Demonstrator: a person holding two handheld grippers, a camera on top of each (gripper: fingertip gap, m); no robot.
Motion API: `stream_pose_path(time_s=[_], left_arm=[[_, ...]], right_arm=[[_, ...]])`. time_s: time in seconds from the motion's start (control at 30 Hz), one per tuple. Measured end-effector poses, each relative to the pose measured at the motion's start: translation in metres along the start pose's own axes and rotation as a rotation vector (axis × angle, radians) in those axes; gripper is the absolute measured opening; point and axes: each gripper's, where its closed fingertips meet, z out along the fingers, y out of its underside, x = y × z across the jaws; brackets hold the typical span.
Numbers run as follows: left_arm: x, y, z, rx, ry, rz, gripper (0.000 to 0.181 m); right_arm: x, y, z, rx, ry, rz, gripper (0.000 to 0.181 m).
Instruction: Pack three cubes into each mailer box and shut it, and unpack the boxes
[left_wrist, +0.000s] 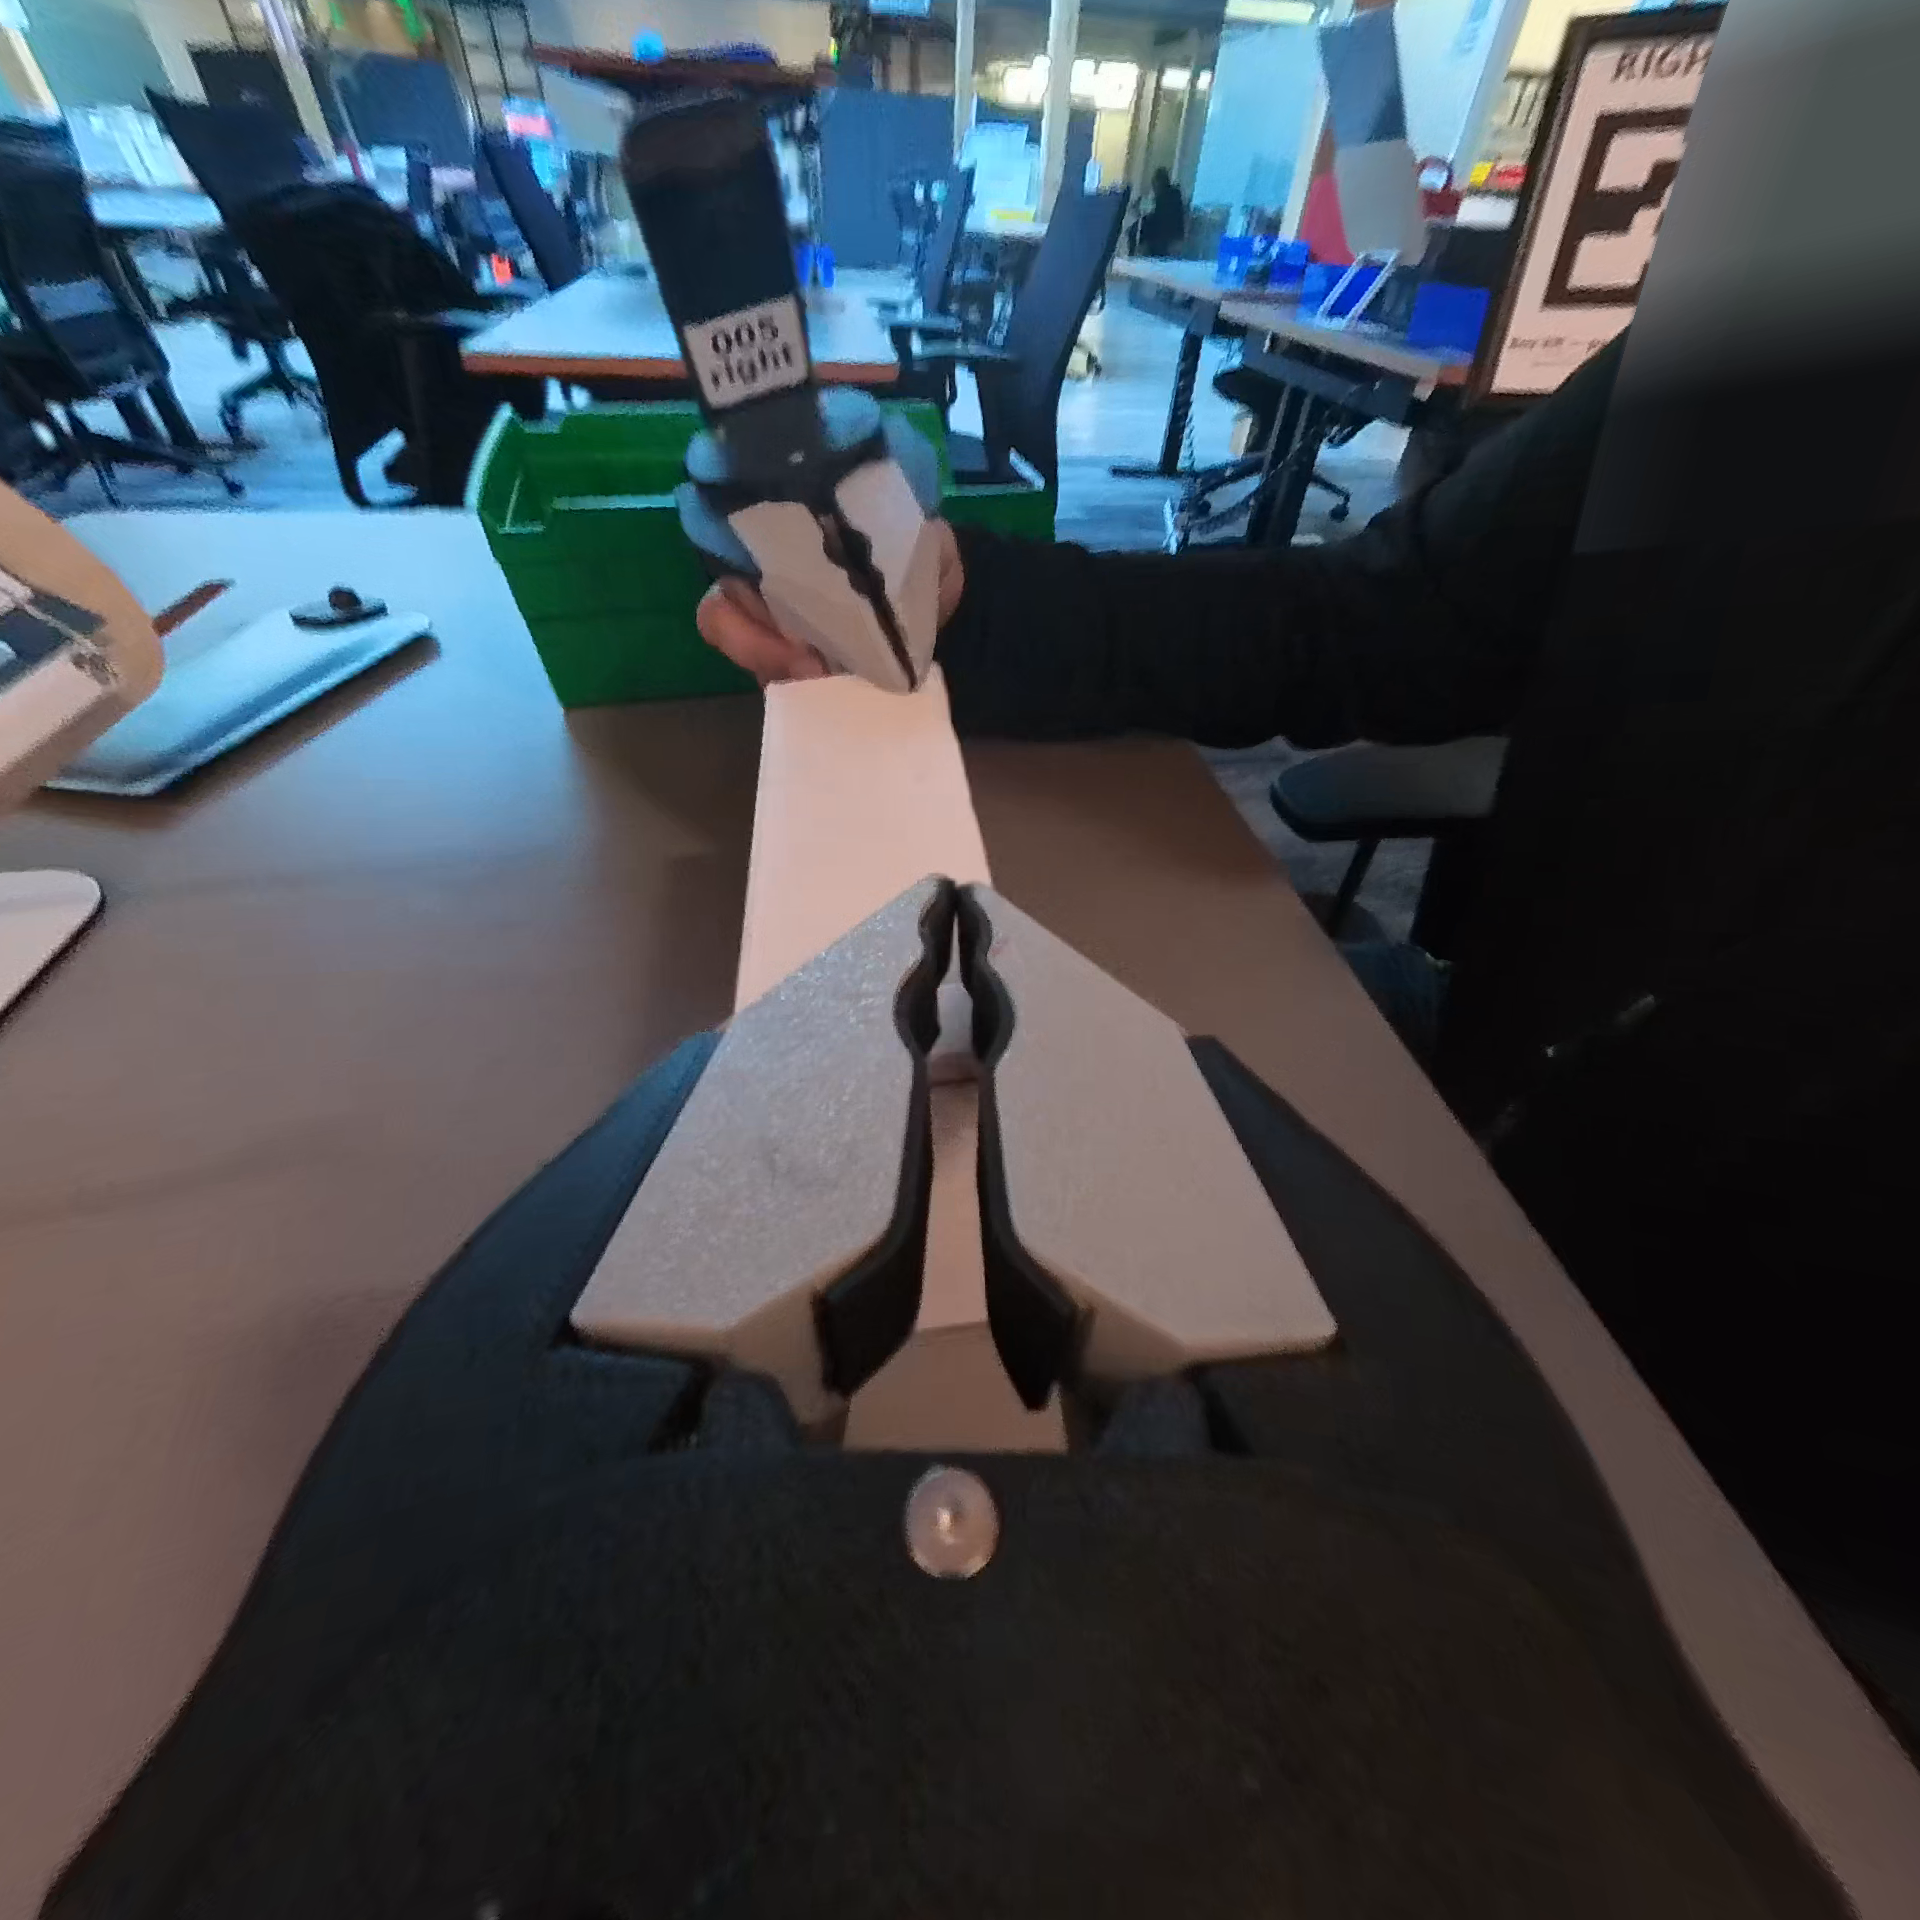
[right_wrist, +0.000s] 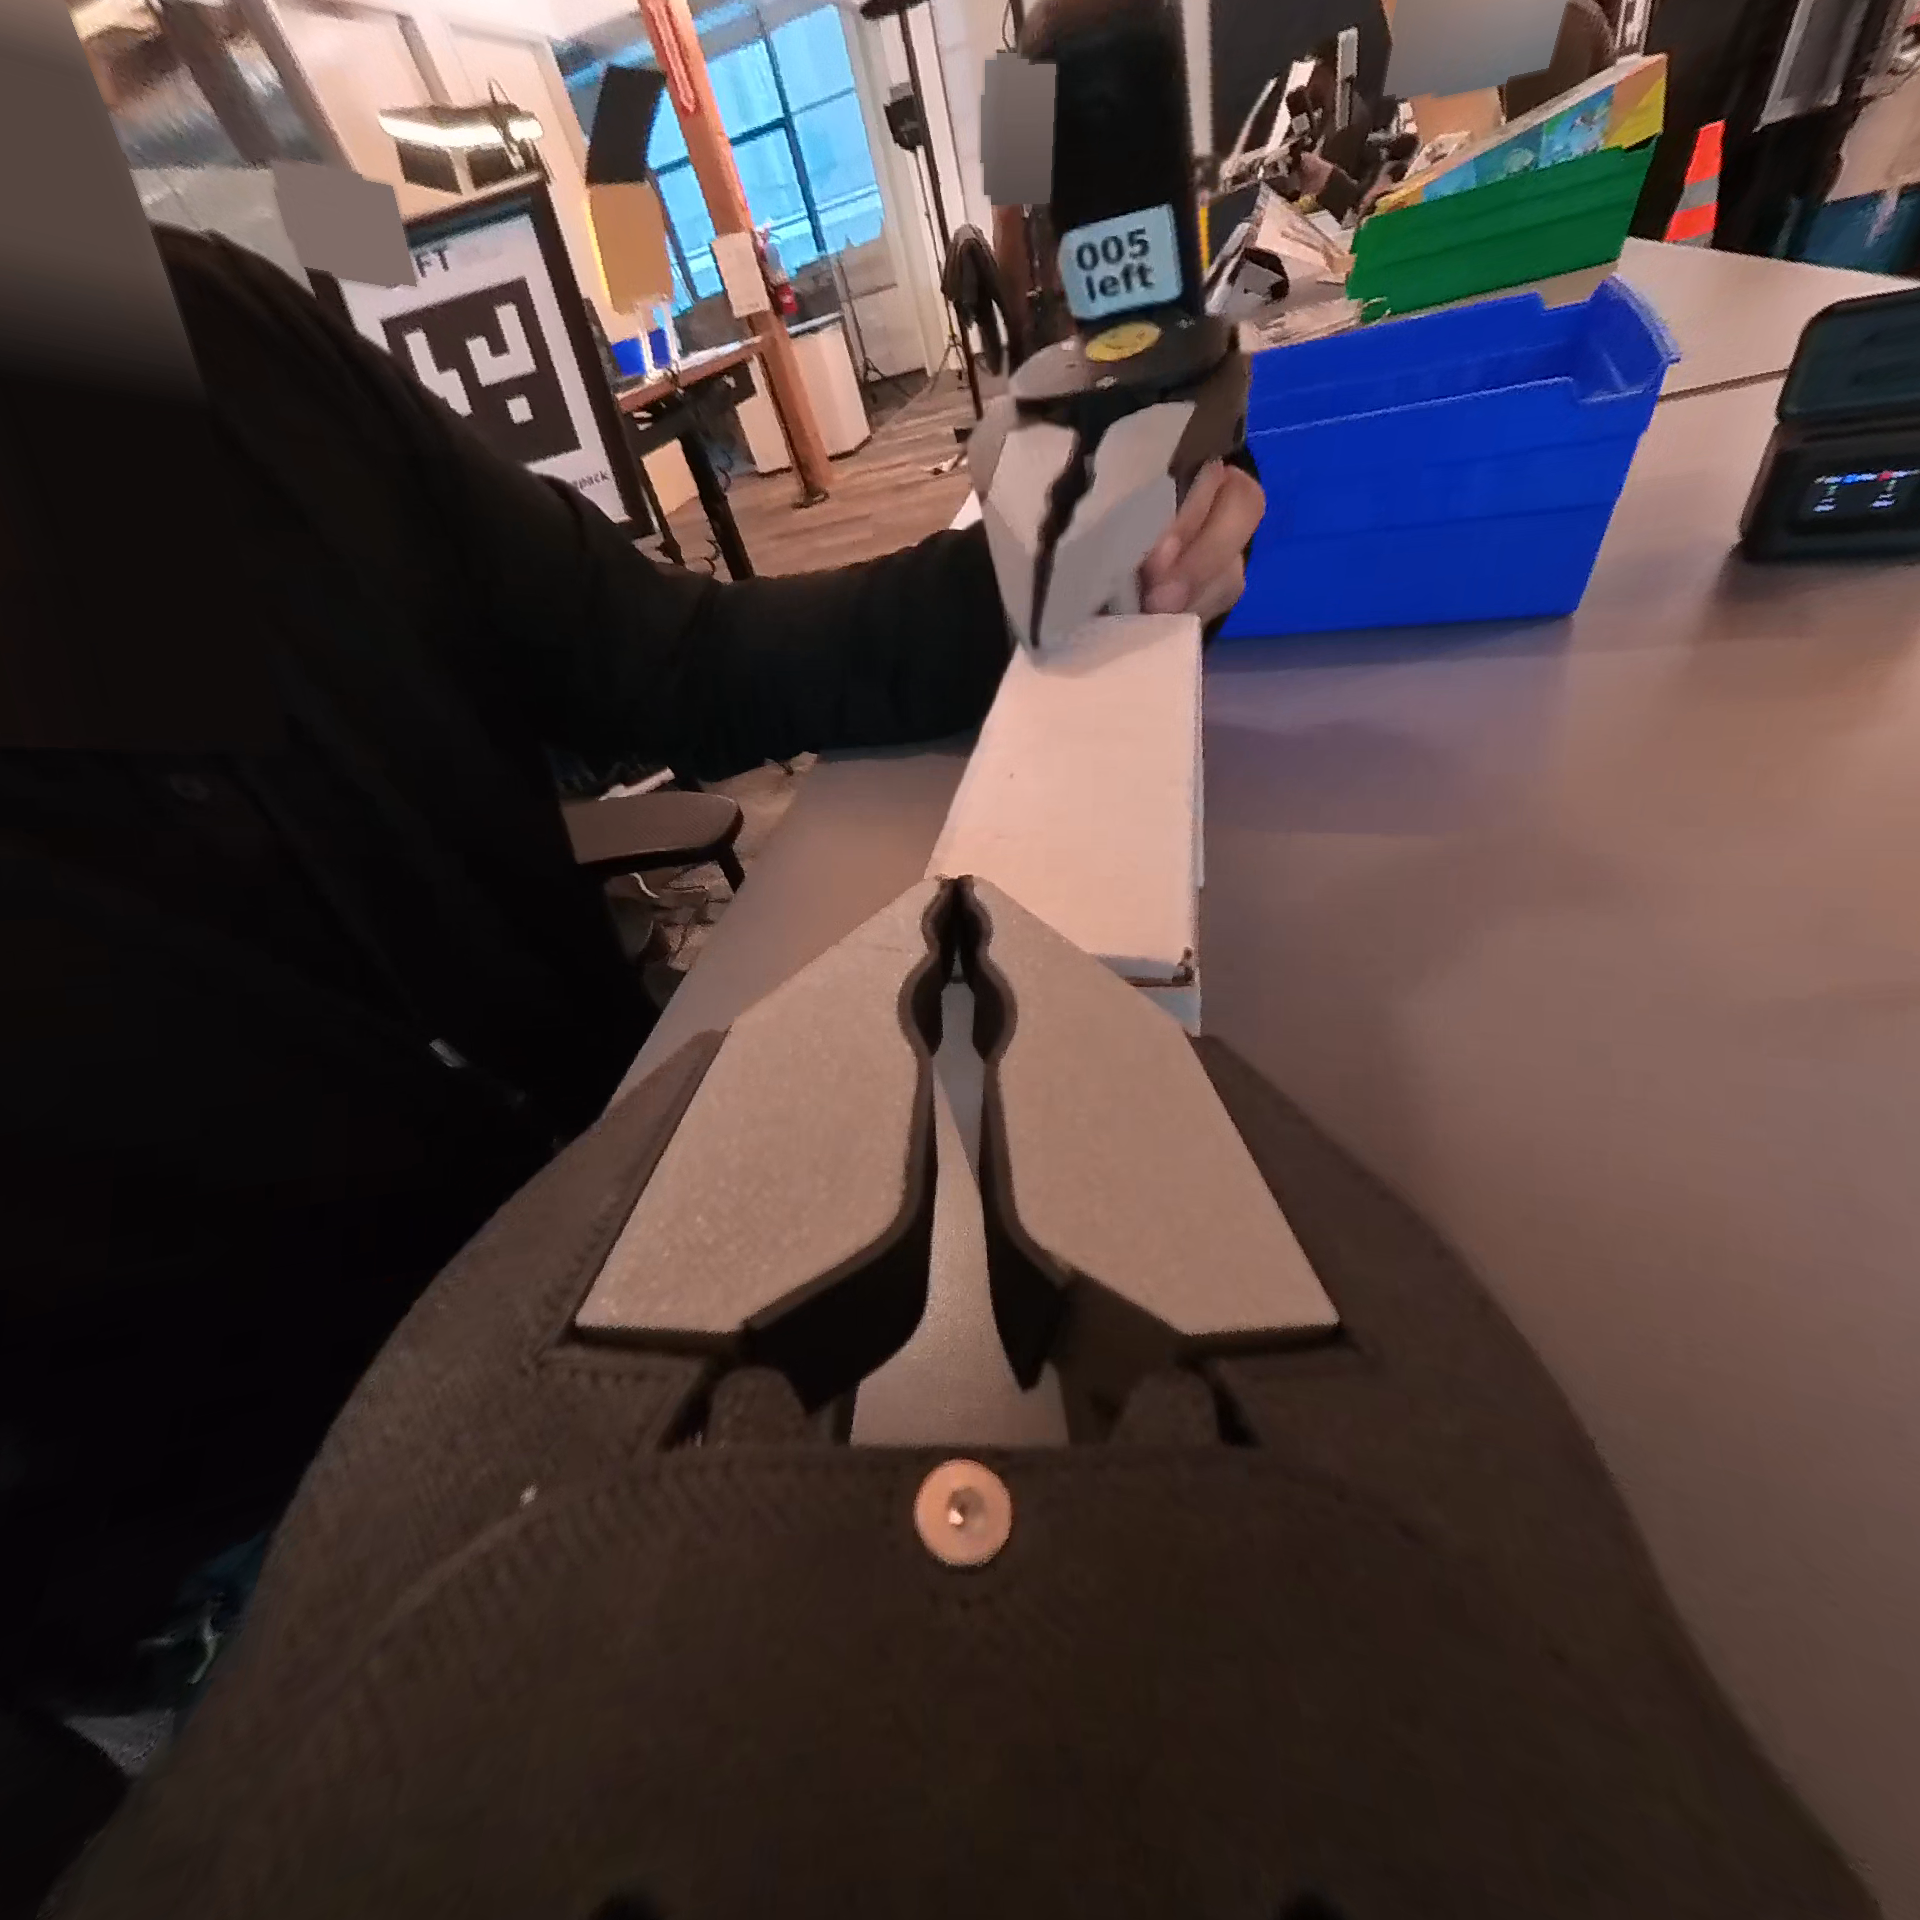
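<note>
I hold one gripper in each hand, and both meet on the same white mailer box (left_wrist: 862, 800), which lies shut on the brown surface (left_wrist: 364, 935). Its long axis runs straight from one gripper to the other.

My left gripper (left_wrist: 958, 891) has its jaws drawn together with no gap at the tips. It sits over the near end of the box; white cardboard shows through the slot between its fingers (left_wrist: 790, 1143). Whether the tips pinch an edge or merely press on the lid, I cannot tell.

My right gripper (right_wrist: 958, 885) is likewise closed at the tips and sits over the opposite end of the box (right_wrist: 1091, 790). From the left wrist view it appears at the far end (left_wrist: 894, 665), tips pointed down onto the lid. From the right wrist view the left gripper (right_wrist: 1039, 634) bears down on the far end in the same manner.

No cubes are in view; whether any are inside is hidden.

A green bin (left_wrist: 582, 582) stands just beyond the box past the right gripper. A blue bin (right_wrist: 1455, 468) stands beyond the left gripper.

Judgement: neither hand is nearer; each commands its own end. The coming move, whether pressing the lid home or lifting, depends on both ends acting together along that axis; uneven force would tilt or skew the box.
</note>
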Motion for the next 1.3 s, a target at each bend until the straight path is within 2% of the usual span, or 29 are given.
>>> stream_pose_path(time_s=[0.03, 0.13, 0.3, 0.43, 0.63, 0.9, 1.0, 1.03, 1.07, 1.1, 1.13, 1.3], left_arm=[[-0.002, 0.007, 0.003, -0.035, -0.013, -0.007, 0.0], [-0.005, 0.008, 0.006, -0.027, -0.016, -0.041, 0.0], [-0.004, 0.008, 0.006, -0.018, -0.036, -0.036, 0.0], [-0.004, 0.009, 0.006, -0.004, -0.026, -0.047, 0.0], [-0.003, 0.01, 0.006, -0.011, -0.02, -0.052, 0.0], [-0.004, 0.009, 0.005, 0.033, 0.02, -0.121, 0.0], [-0.004, 0.006, 0.005, 0.037, 0.019, -0.123, 0.0], [0.0, 0.004, 0.005, 0.044, 0.041, -0.117, 0.0], [0.006, 0.0, 0.004, 0.069, 0.077, -0.116, 0.0], [0.01, -0.006, 0.002, 0.103, 0.104, -0.121, 0.0], [0.011, -0.012, 0.001, 0.13, 0.112, -0.129, 0.002], [-0.002, -0.027, -0.007, 0.177, -0.01, -0.092, 0.028]], right_arm=[[0.0, 0.0, 0.0, 0.005, -0.006, 0.003, 0.0], [-0.004, -0.002, 0.001, 0.013, -0.033, -0.016, 0.0], [-0.01, -0.022, -0.002, 0.128, -0.059, -0.042, 0.0], [0.002, -0.001, 0.003, 0.016, -0.001, -0.04, 0.0], [0.003, 0.003, 0.006, -0.042, 0.057, -0.159, 0.0], [0.003, -0.003, 0.007, 0.016, -0.001, -0.027, 0.0], [-0.005, -0.01, 0.007, 0.046, -0.025, -0.036, 0.0], [-0.004, -0.014, 0.007, 0.055, -0.005, -0.045, 0.002], [0.0, -0.018, 0.006, 0.069, 0.04, -0.052, 0.047], [0.007, -0.023, 0.005, 0.088, 0.106, -0.054, 0.07], [0.011, -0.027, 0.003, 0.102, 0.15, -0.066, 0.064], [0.029, -0.028, -0.001, 0.096, 0.392, -0.09, 0.077]])
